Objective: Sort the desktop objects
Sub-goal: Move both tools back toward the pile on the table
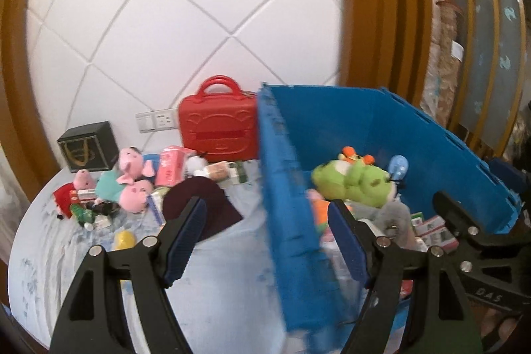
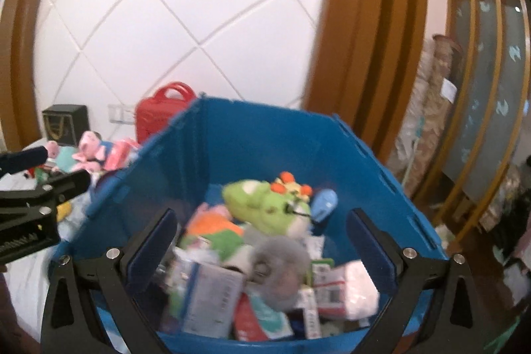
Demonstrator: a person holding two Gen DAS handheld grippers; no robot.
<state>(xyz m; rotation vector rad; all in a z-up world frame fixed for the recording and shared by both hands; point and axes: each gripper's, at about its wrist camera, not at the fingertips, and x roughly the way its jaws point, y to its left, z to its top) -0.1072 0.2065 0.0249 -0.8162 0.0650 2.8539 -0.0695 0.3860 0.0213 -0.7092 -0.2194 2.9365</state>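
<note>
My right gripper hangs wide apart, empty, above the blue crate. My left gripper, also released, straddles its wall beside the plush pigs.

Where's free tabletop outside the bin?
Bare cloth lies between the dark red cloth and the blue bin, running toward the camera. Crowded: the toy pile before the red case, and inside the bin.

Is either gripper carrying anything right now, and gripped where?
Nothing is held. The left gripper straddles the blue crate wall without clamping; the right gripper is open above the crate's contents.
</note>
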